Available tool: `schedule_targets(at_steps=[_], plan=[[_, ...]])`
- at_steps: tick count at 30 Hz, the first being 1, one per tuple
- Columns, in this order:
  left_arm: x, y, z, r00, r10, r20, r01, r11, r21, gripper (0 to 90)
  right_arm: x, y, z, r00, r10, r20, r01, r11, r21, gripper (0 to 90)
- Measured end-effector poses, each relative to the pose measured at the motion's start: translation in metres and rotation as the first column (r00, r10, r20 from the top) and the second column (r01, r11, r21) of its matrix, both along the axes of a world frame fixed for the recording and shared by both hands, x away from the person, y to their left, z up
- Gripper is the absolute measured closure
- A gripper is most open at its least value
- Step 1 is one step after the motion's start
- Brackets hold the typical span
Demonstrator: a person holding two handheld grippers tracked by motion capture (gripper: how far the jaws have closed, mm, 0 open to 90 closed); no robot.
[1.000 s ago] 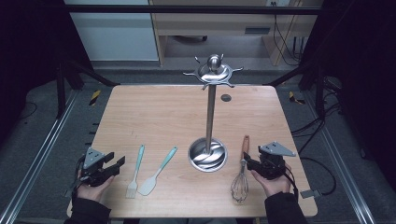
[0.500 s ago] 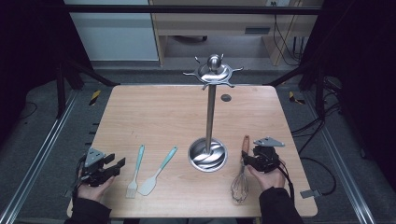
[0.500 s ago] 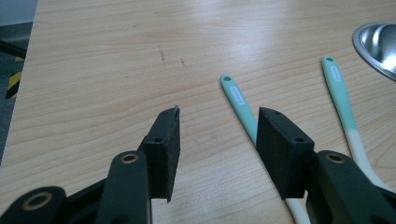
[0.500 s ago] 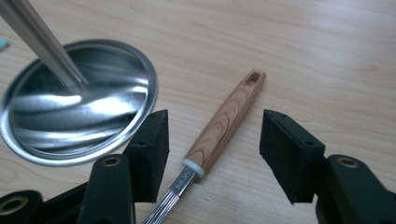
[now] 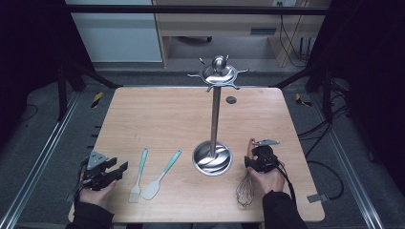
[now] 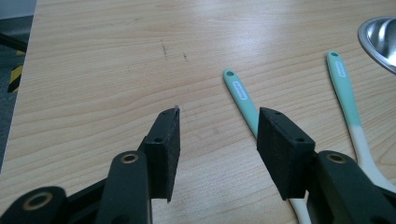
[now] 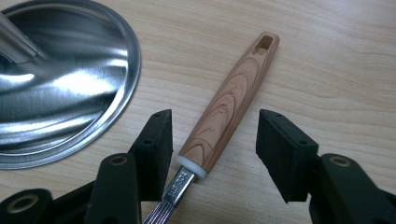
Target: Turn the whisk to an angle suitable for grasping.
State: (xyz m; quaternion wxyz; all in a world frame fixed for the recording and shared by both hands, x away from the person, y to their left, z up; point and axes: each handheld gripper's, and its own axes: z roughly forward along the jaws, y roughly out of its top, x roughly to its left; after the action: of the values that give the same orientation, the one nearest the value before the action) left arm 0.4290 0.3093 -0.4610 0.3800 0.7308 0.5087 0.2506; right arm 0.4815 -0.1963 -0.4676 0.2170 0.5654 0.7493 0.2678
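A wire whisk (image 5: 245, 191) with a wooden handle (image 7: 233, 100) lies on the table right of the steel stand's base (image 5: 212, 158). My right gripper (image 5: 253, 162) is low over it. Its jaws have just been closing and straddle the handle's lower end (image 7: 212, 149), with a gap on each side, so it is open. At the table's front left my left gripper (image 5: 119, 169) is held open with nothing between its jaws (image 6: 217, 149). Just to its right lie a teal-handled brush (image 5: 139, 174) and a teal-handled spatula (image 5: 162, 174).
The stand's tall pole (image 5: 215, 114) rises from a round dish base (image 7: 60, 79) and carries a ring of hooks at the top. A small dark disc (image 5: 231, 99) sits near the wooden table's far edge. Metal rails run along both sides of the table.
My right gripper has moved left and down onto the whisk's handle, and its jaws have narrowed. My left gripper has stayed in place.
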Motion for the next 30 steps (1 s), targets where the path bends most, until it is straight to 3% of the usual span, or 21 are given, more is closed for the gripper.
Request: schedule_targets(at_steps=[7,13,21,24,30], plan=[[0.000,0.000,0.000,1.0000,0.003,-0.005,-0.003,1.0000,0.001,49.1,0.008,0.001,-0.008,0.9978,-0.027,-0.060,0.027,1.000,-0.006,46.5],[0.001,0.000,0.000,0.9999,0.005,-0.010,-0.005,1.0000,0.001,49.1,0.013,-0.001,-0.012,0.9940,-0.034,-0.104,0.036,0.999,0.024,47.6],[0.001,0.001,0.000,0.9999,0.006,-0.013,-0.006,1.0000,0.001,47.8,0.015,-0.003,-0.013,0.9884,-0.044,-0.145,0.046,0.999,0.010,56.8],[0.001,0.000,0.000,0.9999,0.004,-0.010,-0.004,1.0000,0.001,47.5,0.015,-0.009,-0.012,0.9859,-0.047,-0.161,0.047,0.999,-0.002,65.9],[0.001,0.000,-0.001,1.0000,-0.003,-0.002,0.003,1.0000,0.000,47.5,0.014,-0.015,-0.011,0.9838,-0.029,-0.177,0.029,1.000,-0.001,67.2]])
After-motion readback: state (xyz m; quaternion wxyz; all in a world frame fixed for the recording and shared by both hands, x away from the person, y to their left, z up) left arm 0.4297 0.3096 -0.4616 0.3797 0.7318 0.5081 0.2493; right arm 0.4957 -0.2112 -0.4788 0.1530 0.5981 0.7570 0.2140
